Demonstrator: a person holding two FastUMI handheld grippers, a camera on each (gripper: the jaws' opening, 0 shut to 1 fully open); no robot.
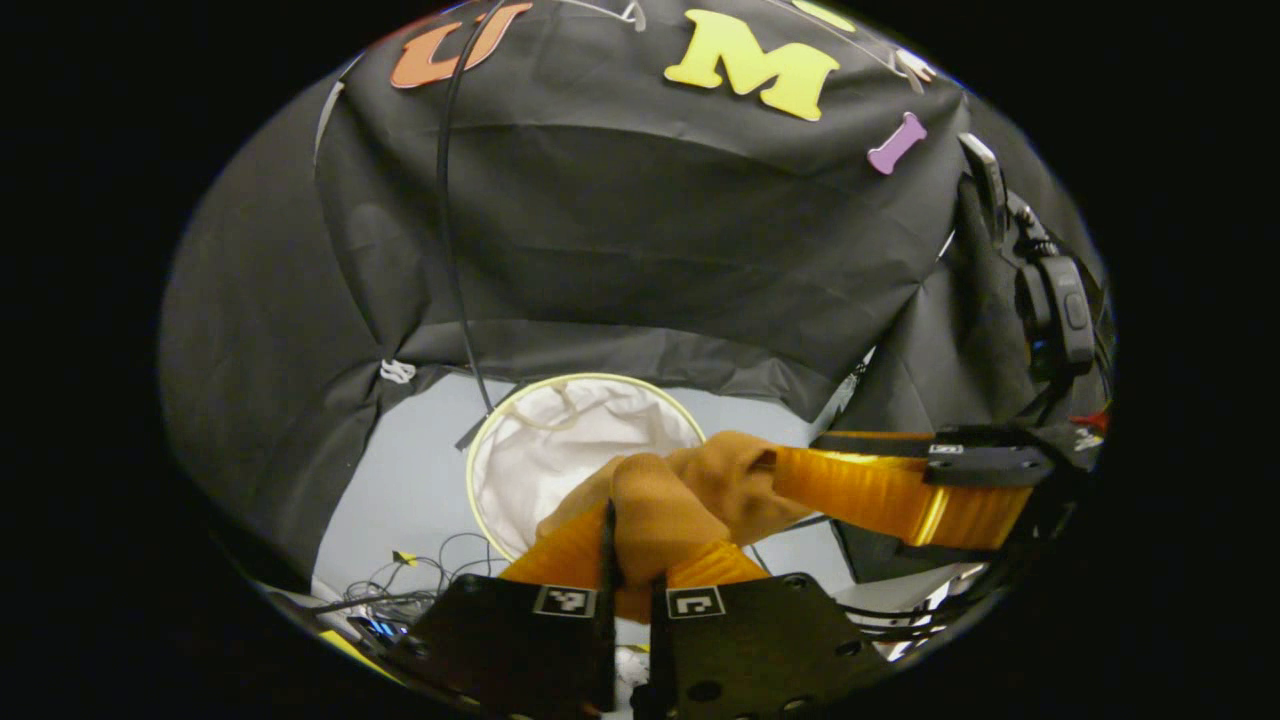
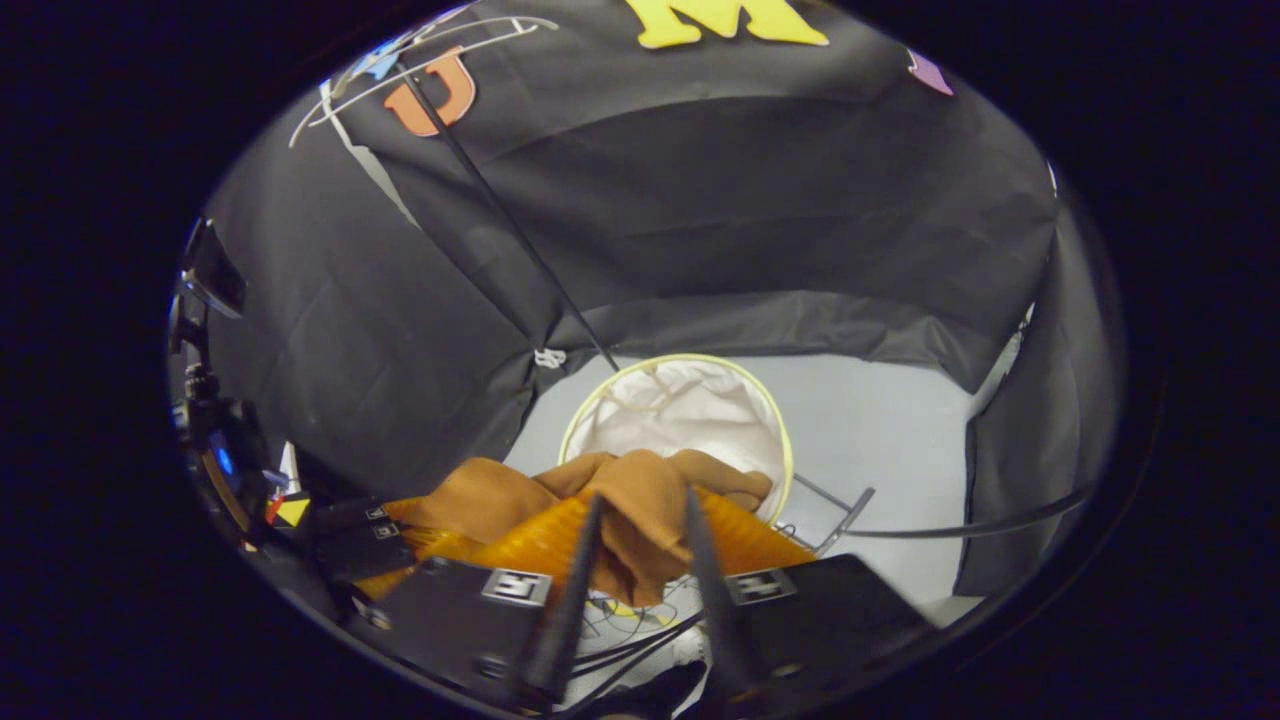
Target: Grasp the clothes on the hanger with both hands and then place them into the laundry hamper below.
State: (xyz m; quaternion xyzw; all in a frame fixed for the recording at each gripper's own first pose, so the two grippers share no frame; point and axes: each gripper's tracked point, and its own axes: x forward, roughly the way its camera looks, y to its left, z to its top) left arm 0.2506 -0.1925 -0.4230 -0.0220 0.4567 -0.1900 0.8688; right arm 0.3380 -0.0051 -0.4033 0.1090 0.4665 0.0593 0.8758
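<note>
Both tools, left (image 1: 632,540) and right (image 2: 640,530), seem clamped on bunched brown clothes (image 2: 640,510) hiding part of the hamper (image 2: 600,410).

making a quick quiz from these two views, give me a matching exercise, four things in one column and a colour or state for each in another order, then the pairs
Things:
1. brown garment
2. laundry hamper
3. left gripper
4. floor

Colours or states:
A. pale grey, bare around the hamper
B. white liner, yellow rim, open at the top
C. shut on the cloth
D. bunched up, held above the hamper by both grippers

Pairs: 1-D, 2-B, 3-C, 4-A
</note>
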